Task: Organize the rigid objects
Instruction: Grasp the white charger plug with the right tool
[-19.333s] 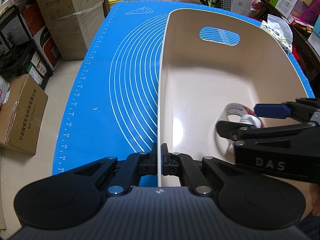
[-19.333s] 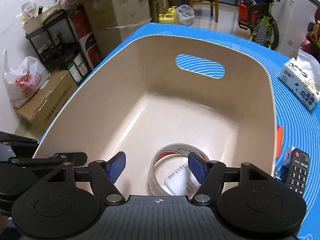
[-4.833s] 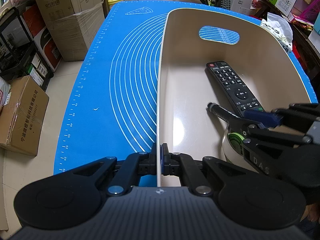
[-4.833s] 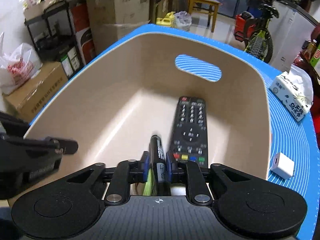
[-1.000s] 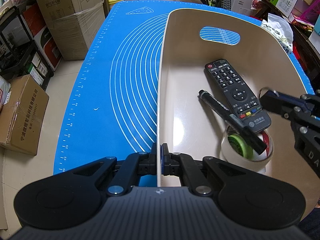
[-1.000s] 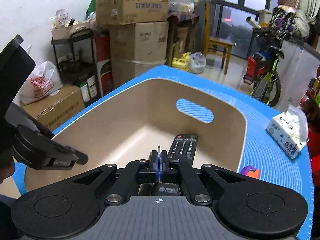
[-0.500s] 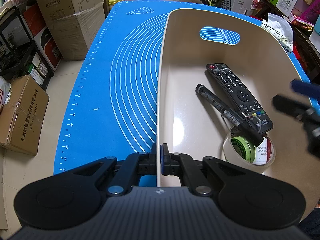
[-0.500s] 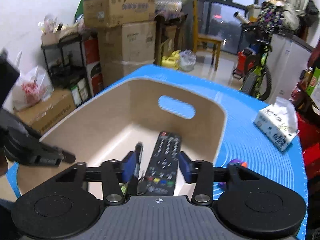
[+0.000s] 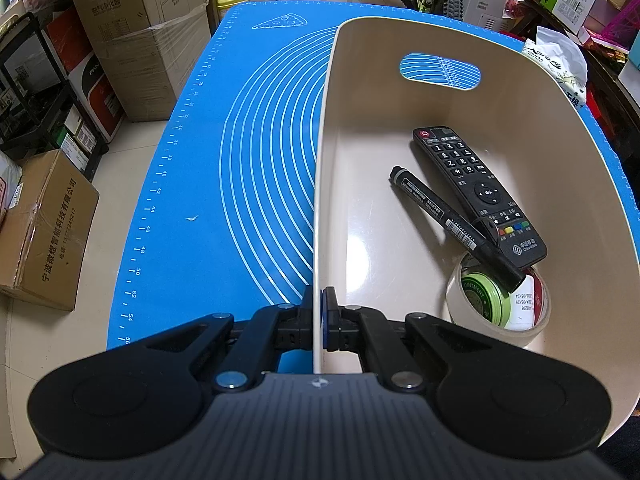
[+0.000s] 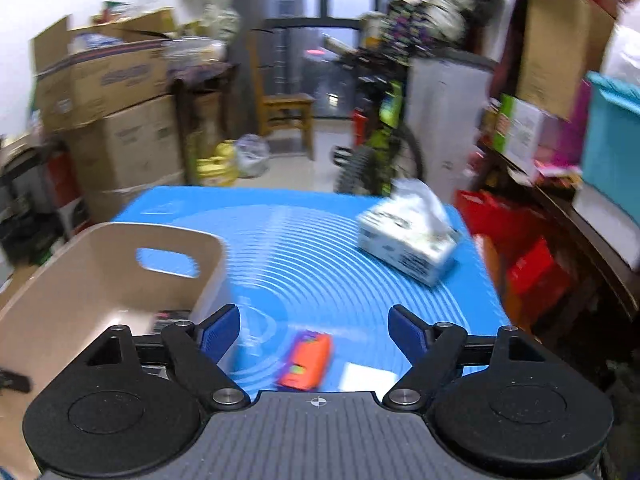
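My left gripper (image 9: pixel 319 312) is shut on the near rim of the beige bin (image 9: pixel 328 128). Inside the bin lie a black remote (image 9: pixel 476 188), a black marker (image 9: pixel 452 218) and a clear tape roll (image 9: pixel 500 304) with a green tin inside it. My right gripper (image 10: pixel 314 330) is open and empty, above the blue mat to the right of the bin (image 10: pixel 80 280). An orange toy (image 10: pixel 306 360) and a small white block (image 10: pixel 364 376) lie on the mat below it. This view is motion-blurred.
A blue mat (image 9: pixel 224 160) covers the table. A tissue box (image 10: pixel 408 240) stands at the far right of the mat. Cardboard boxes (image 9: pixel 132 32) stand on the floor to the left, and a bicycle (image 10: pixel 380 148) and shelves stand behind the table.
My right gripper has opened wider and swung right, out of the bin and over the mat. The marker lies released in the bin. My left gripper has not moved.
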The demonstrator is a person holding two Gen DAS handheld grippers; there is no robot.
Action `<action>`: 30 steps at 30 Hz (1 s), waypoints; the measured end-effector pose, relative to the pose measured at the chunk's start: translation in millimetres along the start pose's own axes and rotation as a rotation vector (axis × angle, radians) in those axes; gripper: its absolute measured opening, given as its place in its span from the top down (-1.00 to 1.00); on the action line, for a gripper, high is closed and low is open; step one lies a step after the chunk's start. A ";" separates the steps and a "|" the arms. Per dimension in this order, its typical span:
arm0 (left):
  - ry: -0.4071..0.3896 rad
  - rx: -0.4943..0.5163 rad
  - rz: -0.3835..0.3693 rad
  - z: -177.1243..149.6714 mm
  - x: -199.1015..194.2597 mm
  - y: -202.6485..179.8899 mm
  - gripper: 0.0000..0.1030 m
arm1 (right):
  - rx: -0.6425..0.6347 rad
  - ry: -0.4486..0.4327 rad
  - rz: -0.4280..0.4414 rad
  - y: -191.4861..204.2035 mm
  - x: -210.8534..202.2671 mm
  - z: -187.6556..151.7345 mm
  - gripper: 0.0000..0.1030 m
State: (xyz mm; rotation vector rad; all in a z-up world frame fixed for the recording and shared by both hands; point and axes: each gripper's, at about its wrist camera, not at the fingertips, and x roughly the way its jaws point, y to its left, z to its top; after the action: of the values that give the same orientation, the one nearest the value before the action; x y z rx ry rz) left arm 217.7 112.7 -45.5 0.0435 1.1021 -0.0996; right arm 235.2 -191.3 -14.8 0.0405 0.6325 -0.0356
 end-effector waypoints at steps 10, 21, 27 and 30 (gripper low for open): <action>0.002 0.001 0.002 -0.4 -0.2 -0.3 0.93 | 0.112 0.147 -0.099 -41.4 58.5 -41.8 -0.63; 0.003 0.004 0.006 -1.4 0.4 0.1 0.92 | 0.081 0.180 -0.082 -31.9 89.5 -54.8 -0.63; 0.003 0.006 0.008 -1.8 0.4 0.3 0.92 | 0.124 0.182 -0.102 -33.9 101.7 -60.4 -0.56; 0.004 0.006 0.009 -1.4 0.7 -0.6 0.92 | 0.094 0.181 -0.094 -29.5 103.4 -58.6 -0.31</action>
State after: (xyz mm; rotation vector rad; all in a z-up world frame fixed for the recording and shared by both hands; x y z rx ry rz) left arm 216.7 112.2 -46.8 0.0547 1.1053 -0.0946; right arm 282.5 -220.1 -124.0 0.1058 0.8136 -0.1536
